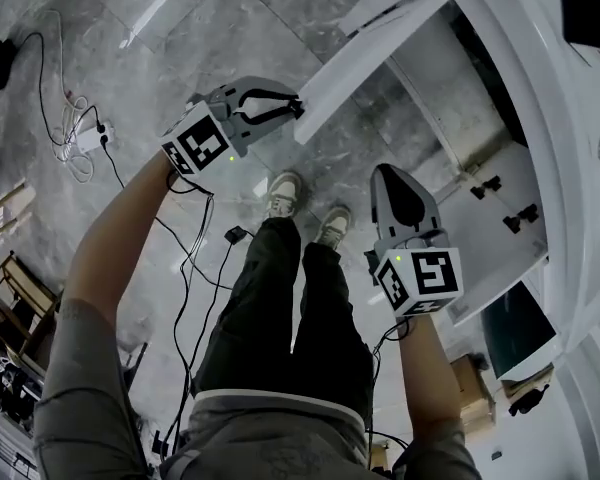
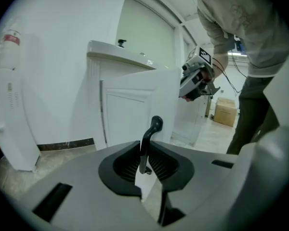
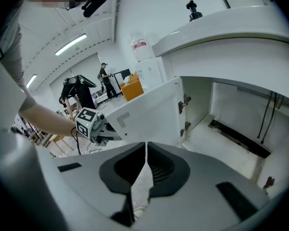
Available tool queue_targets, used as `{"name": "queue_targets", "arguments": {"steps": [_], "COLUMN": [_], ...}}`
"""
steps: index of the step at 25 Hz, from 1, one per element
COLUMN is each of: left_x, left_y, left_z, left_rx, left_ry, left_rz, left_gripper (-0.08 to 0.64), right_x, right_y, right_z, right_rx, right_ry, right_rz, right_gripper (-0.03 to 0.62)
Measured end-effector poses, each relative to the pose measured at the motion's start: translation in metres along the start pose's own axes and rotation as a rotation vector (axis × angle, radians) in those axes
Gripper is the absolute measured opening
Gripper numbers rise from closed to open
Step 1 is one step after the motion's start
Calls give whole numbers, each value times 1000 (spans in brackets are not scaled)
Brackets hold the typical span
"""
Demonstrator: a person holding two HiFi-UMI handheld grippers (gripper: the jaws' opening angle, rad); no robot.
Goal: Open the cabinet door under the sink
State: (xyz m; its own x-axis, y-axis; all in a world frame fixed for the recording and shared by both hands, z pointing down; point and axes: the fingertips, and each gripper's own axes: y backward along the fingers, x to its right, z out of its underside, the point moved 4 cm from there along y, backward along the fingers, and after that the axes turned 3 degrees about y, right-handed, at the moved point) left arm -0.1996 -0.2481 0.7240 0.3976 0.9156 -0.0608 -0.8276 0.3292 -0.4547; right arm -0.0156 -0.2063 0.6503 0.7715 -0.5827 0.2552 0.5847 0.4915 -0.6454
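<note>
My left gripper (image 1: 288,106) is clenched on the door's black handle (image 2: 150,136), which stands upright between the pads. The door (image 1: 372,56) is swung well out from the cabinet (image 3: 231,124), whose inside lies bare under the sink (image 3: 221,28). I judge the opening nearly done. What is left is to carry the door to the end of its swing and let go cleanly. To do that well I would lead the handle along the arc round the hinges (image 3: 184,105) at the cabinet's edge, not in a straight line away from the cabinet. My wrist should turn with the panel so the pads do not twist on the handle. The handle is thin and curved, so a sideways drag could make it slip out. I would pull gently and stop once the hinges resist. My right gripper (image 1: 390,180) hangs in front of the cabinet, clear of the door, its jaws closed together on nothing. I would hold it there, out of the door's path.
</note>
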Motion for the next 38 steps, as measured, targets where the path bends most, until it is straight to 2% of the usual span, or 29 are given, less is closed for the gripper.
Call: {"name": "queue_targets", "arguments": {"steps": [3, 5, 11, 16, 18, 22, 25, 28, 32, 38], "left_x": [-27, -39, -41, -31, -25, -15, -7, 4, 13, 30], "left_y": [20, 28, 31, 43, 52, 79, 100, 119, 139, 166], "left_z": [7, 9, 9, 21, 21, 7, -11, -38, -84, -179], "left_rx": [38, 44, 8, -95, -111, -73, -46, -16, 39, 151], "left_ry": [92, 115, 105, 105, 133, 243, 293, 301, 274, 219], "left_rz": [-126, -173, -221, -185, -194, -239, -262, -293, -326, -369], "left_gripper": [54, 56, 129, 169, 169, 169, 167, 141, 100, 54], "right_x": [-8, -14, -25, -31, -32, -40, -50, -60, -69, -81], "right_y": [-9, -14, -15, 2, 10, 29, 44, 60, 84, 128], "right_z": [-5, -9, -21, -32, -37, -48, -61, -77, -103, -148], "right_rx": [-1, -9, -18, -23, -23, -20, -13, 2, 19, 63], "right_ry": [2, 10, 49, 83, 90, 100, 123, 151, 203, 233], "right_rz": [-31, -51, -82, -92, -90, -89, -98, -103, -68, -30], "right_gripper": [34, 34, 34, 34, 34, 34, 34, 34, 34, 34]}}
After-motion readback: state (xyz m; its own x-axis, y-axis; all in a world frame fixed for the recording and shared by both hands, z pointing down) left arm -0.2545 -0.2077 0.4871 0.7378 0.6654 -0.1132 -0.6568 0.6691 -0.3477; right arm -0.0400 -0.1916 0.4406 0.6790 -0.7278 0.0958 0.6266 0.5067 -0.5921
